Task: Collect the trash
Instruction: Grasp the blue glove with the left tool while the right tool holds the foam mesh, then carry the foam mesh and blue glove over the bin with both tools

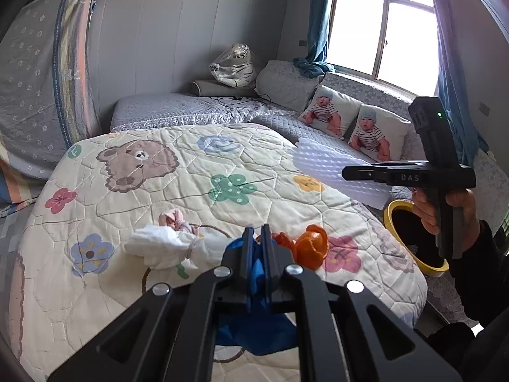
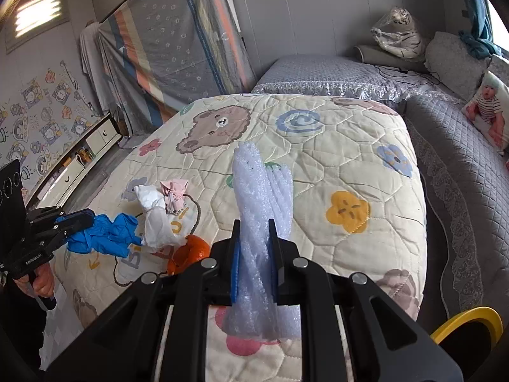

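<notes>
My left gripper (image 1: 257, 232) is shut on a crumpled blue glove (image 1: 256, 273) and holds it above the quilt; it also shows in the right wrist view (image 2: 101, 232). My right gripper (image 2: 254, 224) is shut on a white foam sheet (image 2: 261, 197), which also shows in the left wrist view (image 1: 331, 168), held above the yellow-rimmed bin (image 1: 389, 215). On the quilt lie orange peel (image 1: 310, 246), a white crumpled tissue (image 1: 165, 248) and a pink scrap (image 1: 173, 219).
The cartoon quilt (image 1: 191, 172) covers a raised bed. The bin also shows at the lower right in the right wrist view (image 2: 470, 318). A grey bed with baby-print pillows (image 1: 331, 111) runs behind, under the window. A covered mattress (image 1: 41, 89) leans at the left.
</notes>
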### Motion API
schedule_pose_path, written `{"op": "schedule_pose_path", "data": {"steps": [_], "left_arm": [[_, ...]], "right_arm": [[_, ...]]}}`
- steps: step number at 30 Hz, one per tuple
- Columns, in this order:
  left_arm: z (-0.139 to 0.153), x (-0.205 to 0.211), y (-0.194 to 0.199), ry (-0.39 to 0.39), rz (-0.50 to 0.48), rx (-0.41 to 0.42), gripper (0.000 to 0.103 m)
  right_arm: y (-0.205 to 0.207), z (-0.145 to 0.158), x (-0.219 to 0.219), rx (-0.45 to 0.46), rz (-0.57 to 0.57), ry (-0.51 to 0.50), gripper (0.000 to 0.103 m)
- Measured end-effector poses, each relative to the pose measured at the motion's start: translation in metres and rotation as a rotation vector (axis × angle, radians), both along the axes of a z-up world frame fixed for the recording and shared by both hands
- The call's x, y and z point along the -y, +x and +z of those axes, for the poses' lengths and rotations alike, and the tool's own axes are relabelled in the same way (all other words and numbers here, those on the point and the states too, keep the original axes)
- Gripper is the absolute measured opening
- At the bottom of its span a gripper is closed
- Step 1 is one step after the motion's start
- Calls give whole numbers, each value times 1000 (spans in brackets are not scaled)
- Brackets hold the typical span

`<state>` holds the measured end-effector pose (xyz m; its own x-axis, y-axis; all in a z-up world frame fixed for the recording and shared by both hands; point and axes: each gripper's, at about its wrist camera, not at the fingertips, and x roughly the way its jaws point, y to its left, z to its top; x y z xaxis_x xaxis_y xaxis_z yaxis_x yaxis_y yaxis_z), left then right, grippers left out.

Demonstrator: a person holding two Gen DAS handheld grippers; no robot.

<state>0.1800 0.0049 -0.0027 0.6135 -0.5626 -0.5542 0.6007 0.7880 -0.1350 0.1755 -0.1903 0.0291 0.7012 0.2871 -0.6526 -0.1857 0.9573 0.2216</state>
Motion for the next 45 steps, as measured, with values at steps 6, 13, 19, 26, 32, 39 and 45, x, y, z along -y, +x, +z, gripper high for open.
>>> {"op": "schedule_pose_path", "data": {"steps": [6,13,19,26,32,39,45], "left_arm": [[0,24,11,-30,-28,-21,2],[8,44,7,-30,-74,-13,2],[20,61,1,-27,-104,5,2],[27,92,-3,-29,-154,10,2],[31,139,-8,-31,-243,7,2],[32,208,-17,-33,-369,-9,2],[25,265,-29,-18,-458,-28,2]], "right_arm": [[-22,-2,35,4,-71,20,13],[-55,-1,60,28,-112,9,13],[-71,-1,76,48,-151,20,13],[-91,-1,92,61,-191,23,13],[-117,-1,117,76,-258,19,13],[-150,-7,155,72,-376,25,13],[-184,-20,187,52,-492,17,13]]}}
